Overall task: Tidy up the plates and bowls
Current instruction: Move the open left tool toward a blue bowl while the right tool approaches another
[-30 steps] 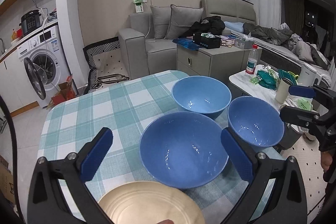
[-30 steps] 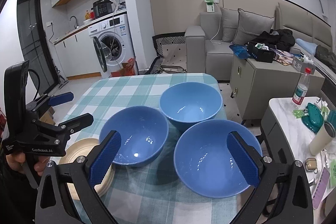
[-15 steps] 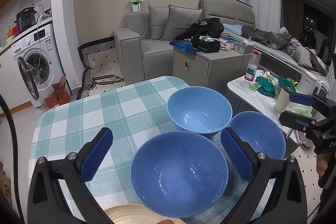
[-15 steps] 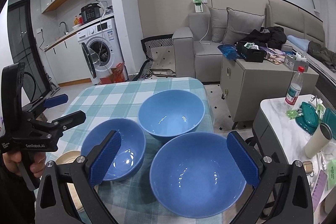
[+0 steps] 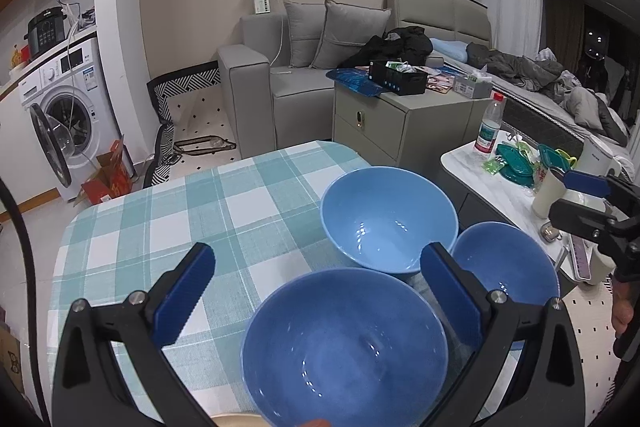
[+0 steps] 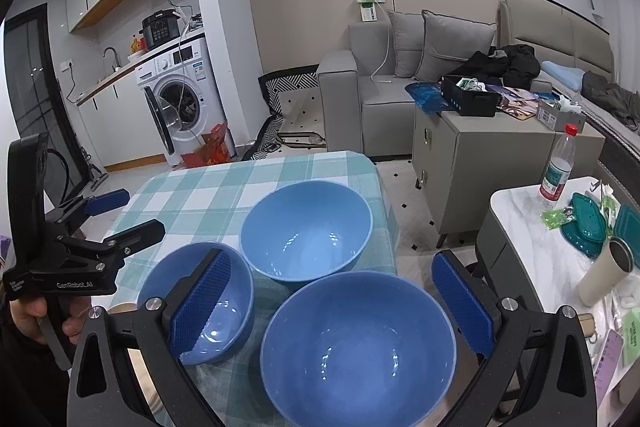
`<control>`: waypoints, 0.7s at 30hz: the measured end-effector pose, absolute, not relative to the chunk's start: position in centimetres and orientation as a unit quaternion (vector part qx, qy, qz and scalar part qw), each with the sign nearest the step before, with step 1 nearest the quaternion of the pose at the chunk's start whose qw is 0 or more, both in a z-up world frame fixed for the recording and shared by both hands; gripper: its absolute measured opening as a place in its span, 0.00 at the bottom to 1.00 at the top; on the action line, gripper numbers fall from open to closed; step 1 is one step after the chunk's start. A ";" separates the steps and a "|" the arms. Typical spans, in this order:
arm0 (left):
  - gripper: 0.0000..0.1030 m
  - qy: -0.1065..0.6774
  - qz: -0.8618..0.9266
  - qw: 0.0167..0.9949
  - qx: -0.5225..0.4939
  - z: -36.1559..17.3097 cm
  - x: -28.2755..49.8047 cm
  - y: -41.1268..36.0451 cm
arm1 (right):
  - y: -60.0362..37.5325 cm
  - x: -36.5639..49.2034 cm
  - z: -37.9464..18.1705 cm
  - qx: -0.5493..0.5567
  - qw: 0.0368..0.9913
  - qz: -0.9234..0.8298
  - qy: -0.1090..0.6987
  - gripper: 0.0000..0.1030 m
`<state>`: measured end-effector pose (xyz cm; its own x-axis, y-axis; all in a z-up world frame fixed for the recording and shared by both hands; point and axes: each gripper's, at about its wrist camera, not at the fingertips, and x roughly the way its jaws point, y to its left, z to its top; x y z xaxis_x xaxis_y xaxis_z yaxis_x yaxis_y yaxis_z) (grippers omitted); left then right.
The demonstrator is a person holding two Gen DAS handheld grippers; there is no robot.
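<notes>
1. Three blue bowls sit clustered on the checked tablecloth, at the end of it nearest the grey cabinet.
2. The far bowl lies closest to that cabinet; the left bowl and the right bowl sit on the near side of it.
3. The left gripper hovers above the left bowl, jaws spread wide, holding nothing.
4. The right gripper hovers above the right bowl, jaws likewise spread and empty.
5. A cream plate peeks out just beyond the left bowl, on the side away from the cabinet.

A home: sofa, washing machine, checked dining table.
</notes>
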<state>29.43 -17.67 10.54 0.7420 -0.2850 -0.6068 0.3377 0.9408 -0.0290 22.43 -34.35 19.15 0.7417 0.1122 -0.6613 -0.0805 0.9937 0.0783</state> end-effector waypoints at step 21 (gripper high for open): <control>1.00 0.330 -0.141 0.931 0.071 8.5 34.2 -18.4 | -35.0 28.8 16.1 0.032 0.913 0.049 0.404 0.99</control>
<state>34.21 -18.38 8.51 0.7427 -0.2166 -0.6336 0.3099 0.9500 0.0384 28.81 -35.00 16.06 0.6696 0.1149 -0.7338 -0.0630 0.9932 0.0980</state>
